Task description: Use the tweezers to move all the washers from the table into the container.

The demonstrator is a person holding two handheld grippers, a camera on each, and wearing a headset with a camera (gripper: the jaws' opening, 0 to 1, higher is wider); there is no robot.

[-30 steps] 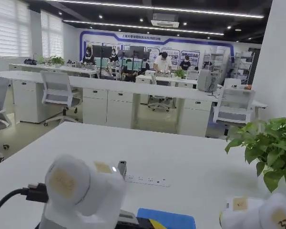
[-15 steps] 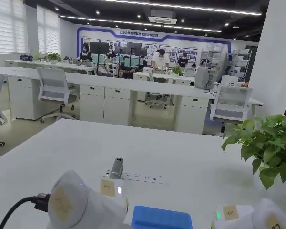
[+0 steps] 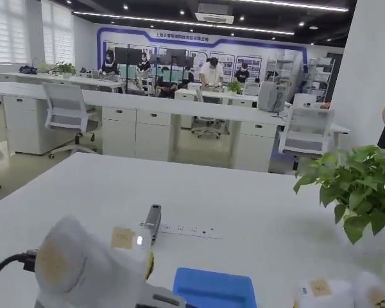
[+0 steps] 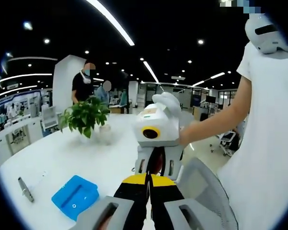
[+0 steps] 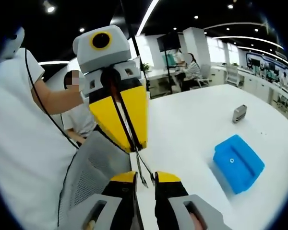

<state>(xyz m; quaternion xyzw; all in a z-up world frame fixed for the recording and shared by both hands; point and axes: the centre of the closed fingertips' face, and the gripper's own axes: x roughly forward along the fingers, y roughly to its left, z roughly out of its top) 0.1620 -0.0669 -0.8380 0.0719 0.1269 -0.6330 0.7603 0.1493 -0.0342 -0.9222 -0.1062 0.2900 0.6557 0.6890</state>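
The two grippers face each other above the white table (image 3: 244, 212). Thin dark tweezers (image 5: 129, 139) run from the yellow jaws of my left gripper (image 5: 117, 112) down into the jaws of my right gripper (image 5: 146, 178). The left jaws are shut on the tweezers. The right jaws stand only narrowly apart, and the tweezers' two ends touch their pads. A blue container (image 3: 212, 290) lies on the table between the gripper bodies in the head view; the blue container (image 4: 74, 196) (image 5: 237, 163) also lies off to one side in both gripper views. In the left gripper view my own left gripper (image 4: 149, 184) meets the right gripper (image 4: 156, 160).
A potted plant (image 3: 350, 192) stands at the table's right side. A power strip (image 3: 186, 228) with a small grey block (image 3: 153, 218) lies mid-table. A grey mesh chair back (image 5: 93, 172) is below the grippers. A person in white (image 4: 264, 124) stands close behind.
The head view has shifted, so the blue container shows more fully and the left gripper's body sits lower and further left in the picture. No object on the table has visibly moved.
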